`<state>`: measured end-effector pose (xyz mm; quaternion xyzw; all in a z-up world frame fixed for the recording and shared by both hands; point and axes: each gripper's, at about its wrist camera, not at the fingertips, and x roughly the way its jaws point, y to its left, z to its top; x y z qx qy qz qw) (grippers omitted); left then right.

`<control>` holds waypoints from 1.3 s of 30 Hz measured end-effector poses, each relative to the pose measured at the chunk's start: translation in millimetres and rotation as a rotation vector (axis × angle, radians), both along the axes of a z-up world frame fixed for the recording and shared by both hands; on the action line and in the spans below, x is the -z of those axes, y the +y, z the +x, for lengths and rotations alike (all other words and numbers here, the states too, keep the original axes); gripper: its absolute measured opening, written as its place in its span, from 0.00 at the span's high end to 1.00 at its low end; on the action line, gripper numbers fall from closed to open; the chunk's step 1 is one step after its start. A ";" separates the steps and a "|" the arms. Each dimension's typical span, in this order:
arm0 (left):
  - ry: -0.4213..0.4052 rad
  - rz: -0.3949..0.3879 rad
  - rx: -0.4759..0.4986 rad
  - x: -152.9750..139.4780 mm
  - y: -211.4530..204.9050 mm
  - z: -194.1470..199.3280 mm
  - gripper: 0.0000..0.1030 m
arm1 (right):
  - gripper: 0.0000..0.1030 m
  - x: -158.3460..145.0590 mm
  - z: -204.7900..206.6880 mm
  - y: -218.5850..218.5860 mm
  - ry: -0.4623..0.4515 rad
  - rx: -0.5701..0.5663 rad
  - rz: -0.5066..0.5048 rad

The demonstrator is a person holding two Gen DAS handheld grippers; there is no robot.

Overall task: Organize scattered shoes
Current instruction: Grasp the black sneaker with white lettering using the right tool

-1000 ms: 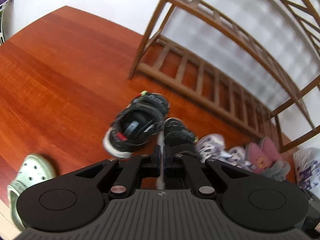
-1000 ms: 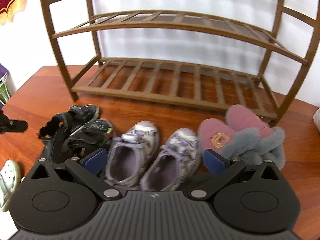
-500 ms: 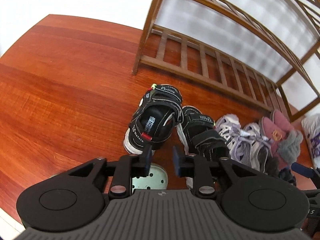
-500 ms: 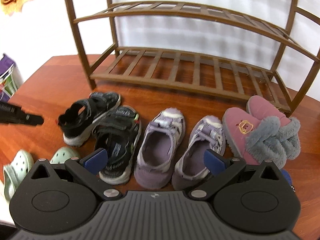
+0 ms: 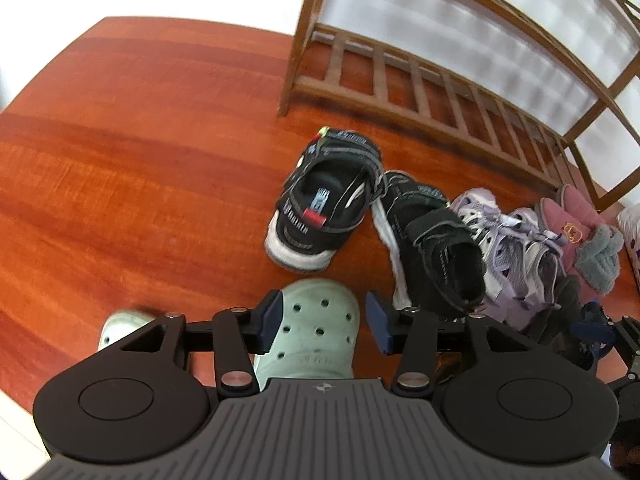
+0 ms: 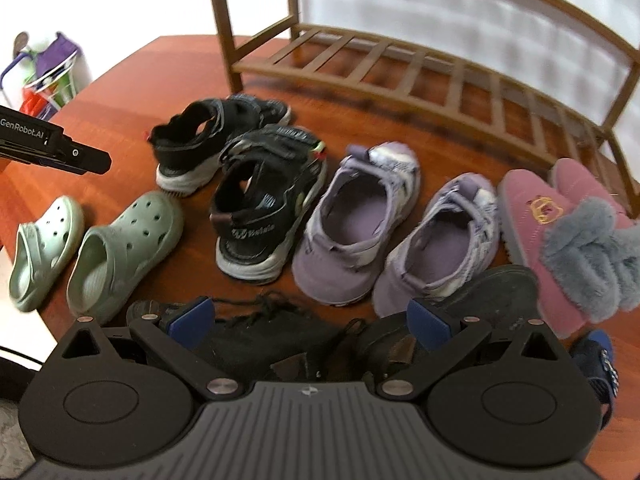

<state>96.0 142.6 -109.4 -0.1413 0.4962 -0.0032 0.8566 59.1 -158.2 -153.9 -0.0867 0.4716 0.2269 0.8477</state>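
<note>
Shoes lie in a row on the wooden floor (image 5: 120,152) before the empty brown shoe rack (image 6: 400,68). My left gripper (image 5: 324,326) is open, its jaws on either side of the toe of a mint green clog (image 5: 316,320), above it; the second clog (image 5: 120,320) peeks out at left. Both clogs (image 6: 124,248) (image 6: 44,240) show in the right wrist view. My right gripper (image 6: 308,320) is open and empty above dark shoes (image 6: 280,336). Two black sandals (image 6: 264,200), purple sneakers (image 6: 356,216) and pink furry slippers (image 6: 560,224) lie beyond.
The left gripper's body (image 6: 52,148) reaches in at the left of the right wrist view. A blue shoe (image 6: 600,360) lies at the right edge. Bags and coloured items (image 6: 48,68) stand at far left. A white wall is behind the rack.
My left gripper has opened from shut and pulled back from the black sandals to over the green clog. My right gripper has drawn back, bringing dark shoes under it into view.
</note>
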 end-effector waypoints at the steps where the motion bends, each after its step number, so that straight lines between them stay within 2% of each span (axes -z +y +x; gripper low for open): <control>1: 0.005 0.000 -0.008 2.2 0.7 -2.9 0.48 | 0.00 1.2 -1.3 0.9 0.001 -0.001 -0.001; 4: 0.014 0.006 -0.026 5.3 0.7 -10.0 0.47 | 0.01 4.7 -5.4 3.5 0.004 -0.005 -0.004; 7: 0.027 0.009 -0.042 8.2 2.2 -16.9 0.45 | 0.07 8.3 -9.4 6.1 0.008 -0.009 -0.007; 10: 0.029 0.010 -0.045 8.7 3.4 -20.5 0.45 | 0.07 11.8 -13.4 8.7 0.011 -0.012 -0.010; 17: 0.027 0.017 -0.004 8.7 10.3 -22.8 0.44 | 0.07 19.7 -22.6 15.0 0.019 -0.018 -0.017; 20: 0.028 0.021 0.034 9.5 14.6 -21.3 0.44 | 0.07 17.7 -30.9 19.1 0.030 0.028 -0.013; 31: -0.005 0.056 0.201 9.7 25.2 -19.0 0.44 | 0.06 6.2 -35.5 12.8 0.040 -0.123 -0.077; 39: -0.003 0.076 0.242 9.8 24.0 -31.0 0.44 | 0.08 -2.1 -38.9 8.2 0.048 -0.234 -0.123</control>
